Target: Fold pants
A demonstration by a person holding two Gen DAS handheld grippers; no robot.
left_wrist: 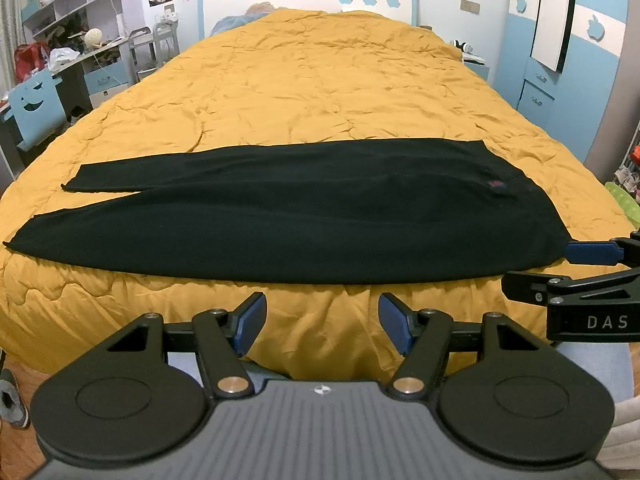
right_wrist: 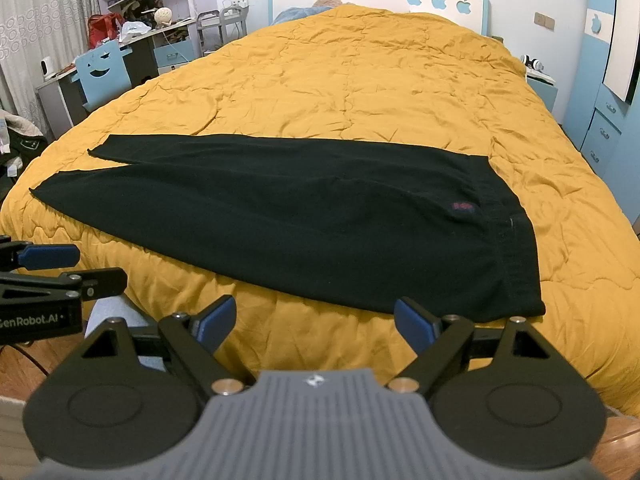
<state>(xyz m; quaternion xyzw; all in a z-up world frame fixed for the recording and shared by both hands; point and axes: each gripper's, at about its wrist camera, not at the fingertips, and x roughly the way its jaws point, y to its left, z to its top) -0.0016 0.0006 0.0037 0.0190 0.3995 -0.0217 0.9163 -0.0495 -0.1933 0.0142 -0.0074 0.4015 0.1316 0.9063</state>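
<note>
Left wrist view, black pants (left_wrist: 304, 216) flat on yellow quilt (left_wrist: 320, 92), both grippers' fingers released

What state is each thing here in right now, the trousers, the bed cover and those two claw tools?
Black pants: spread flat on the bed, unfolded, legs lying slightly apart at the cuffs.
Yellow quilt: covering the bed, wrinkled.
Left gripper: open, holding nothing, short of the pants' near edge.
Right gripper: open wide, holding nothing, near the waistband end.

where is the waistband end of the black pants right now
In the right wrist view, the waistband end of the black pants lies at the right, near the foot edge of the mustard-yellow quilted bedspread, just beyond the open right gripper.
</note>
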